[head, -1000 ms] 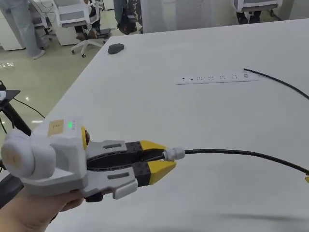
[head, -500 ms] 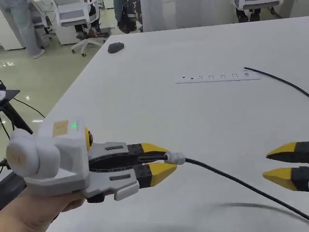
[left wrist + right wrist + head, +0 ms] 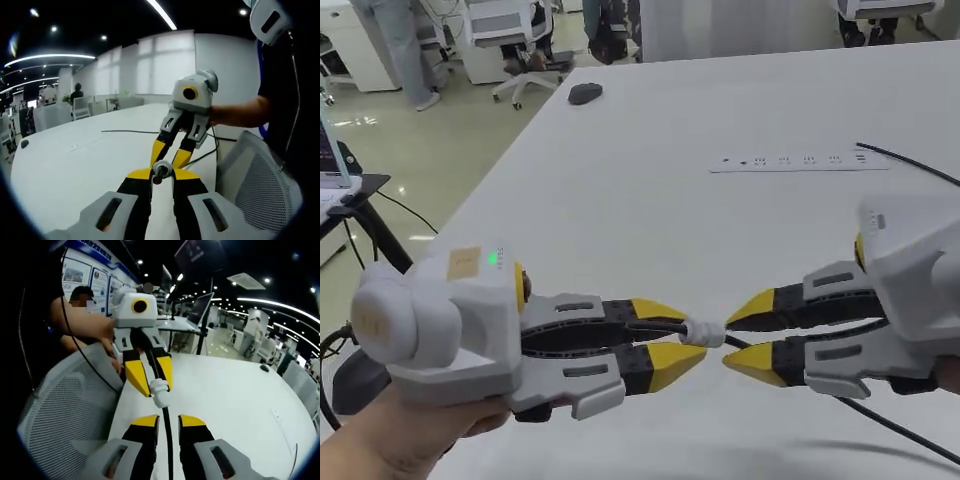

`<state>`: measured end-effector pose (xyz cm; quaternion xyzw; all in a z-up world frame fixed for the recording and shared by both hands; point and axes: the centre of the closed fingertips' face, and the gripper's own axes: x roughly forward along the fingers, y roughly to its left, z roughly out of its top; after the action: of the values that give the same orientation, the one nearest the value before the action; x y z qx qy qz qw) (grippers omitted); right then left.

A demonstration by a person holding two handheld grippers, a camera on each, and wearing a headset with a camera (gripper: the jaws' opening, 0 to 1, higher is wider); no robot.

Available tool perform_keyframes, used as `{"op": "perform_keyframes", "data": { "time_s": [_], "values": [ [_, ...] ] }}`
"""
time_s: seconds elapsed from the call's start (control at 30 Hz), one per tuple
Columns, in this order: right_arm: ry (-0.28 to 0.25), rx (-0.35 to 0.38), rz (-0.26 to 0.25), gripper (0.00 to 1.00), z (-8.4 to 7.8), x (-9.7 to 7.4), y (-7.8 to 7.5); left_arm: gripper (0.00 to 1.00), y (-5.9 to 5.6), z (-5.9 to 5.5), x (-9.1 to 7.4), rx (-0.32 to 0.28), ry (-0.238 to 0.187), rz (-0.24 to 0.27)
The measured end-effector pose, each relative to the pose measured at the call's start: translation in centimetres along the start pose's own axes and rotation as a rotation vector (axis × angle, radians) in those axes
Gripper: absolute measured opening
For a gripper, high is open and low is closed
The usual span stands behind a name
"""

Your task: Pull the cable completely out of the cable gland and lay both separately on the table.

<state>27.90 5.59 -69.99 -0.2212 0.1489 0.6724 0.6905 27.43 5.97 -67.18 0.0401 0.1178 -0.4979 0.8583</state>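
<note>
— Where is the cable gland (image 3: 703,333)?
— Held over the near side of the table (image 3: 650,190), pinched in the left gripper's (image 3: 692,336) closed jaws, apparently as an anchor.
— And the right gripper (image 3: 727,342)?
— Its jaws stand apart, straddling the cable (image 3: 880,420) just right of the gland, seemingly positioned to grip and pull.

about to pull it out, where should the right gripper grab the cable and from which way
Grip the black cable on the bare stretch just past the nose of the cable gland, probably best coming head-on, opposite the left gripper. That gripper clamps the gland with its nose facing the right gripper, whose open jaws straddle the cable there.
</note>
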Motion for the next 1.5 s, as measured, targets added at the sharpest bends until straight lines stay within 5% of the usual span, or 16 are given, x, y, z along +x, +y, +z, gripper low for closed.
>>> {"op": "perform_keyframes", "data": {
  "time_s": [0.13, 0.47, 0.7, 0.77, 0.9, 0.97, 1.13, 1.2, 1.23, 1.27, 1.37, 1.43, 1.5],
  "values": [
    [-0.017, -0.019, 0.025, 0.00, 0.6, 0.2, 0.3, 0.14, 0.1, -0.3, -0.2, -0.007, -0.003, 0.003],
    [0.048, -0.118, 0.026, 0.00, 0.0, 1.3, -0.7, 0.14, 1.7, -1.1, -2.4, -0.051, -0.034, 0.063],
    [0.080, -0.139, 0.022, 0.00, -0.4, 2.6, -2.9, 0.14, 4.9, -1.8, -6.3, -0.080, -0.083, 0.212],
    [0.007, -0.069, 0.046, 0.00, 1.4, 3.2, -3.1, 0.14, 5.3, -1.9, -7.3, -0.113, -0.129, 0.220],
    [0.079, -0.151, -0.006, 0.00, 1.5, 4.9, -5.6, 0.14, 7.7, -2.8, -9.4, -0.118, -0.145, 0.340],
    [0.049, -0.112, -0.010, 0.00, 2.1, 6.2, -6.9, 0.14, 9.4, -3.6, -11.1, -0.153, -0.164, 0.408],
    [-0.028, 0.004, -0.036, 0.00, 3.7, 9.8, -9.7, 0.14, 12.3, -6.2, -12.4, -0.187, -0.112, 0.496],
    [-0.092, 0.110, -0.016, 0.00, 4.7, 11.5, -9.9, 0.14, 14.6, -7.0, -12.7, -0.201, -0.128, 0.600],
    [-0.107, 0.129, 0.005, 0.00, 5.0, 12.4, -9.8, 0.14, 14.8, -8.1, -12.4, -0.207, -0.086, 0.593],
    [-0.084, 0.102, -0.023, 0.00, 4.6, 13.6, -10.5, 0.14, 15.8, -9.6, -12.4, -0.178, -0.012, 0.635],
    [-0.102, 0.196, -0.067, 0.00, 4.2, 16.6, -11.5, 0.14, 17.1, -10.8, -11.6, -0.209, -0.016, 0.651],
    [-0.087, 0.243, -0.119, 0.00, 3.1, 18.2, -12.8, 0.14, 18.2, -12.8, -11.5, -0.244, 0.063, 0.689],
    [-0.072, 0.299, -0.149, 0.00, 1.9, 19.8, -13.3, 0.14, 18.9, -13.8, -11.2, -0.253, 0.082, 0.711]
  ]
}}
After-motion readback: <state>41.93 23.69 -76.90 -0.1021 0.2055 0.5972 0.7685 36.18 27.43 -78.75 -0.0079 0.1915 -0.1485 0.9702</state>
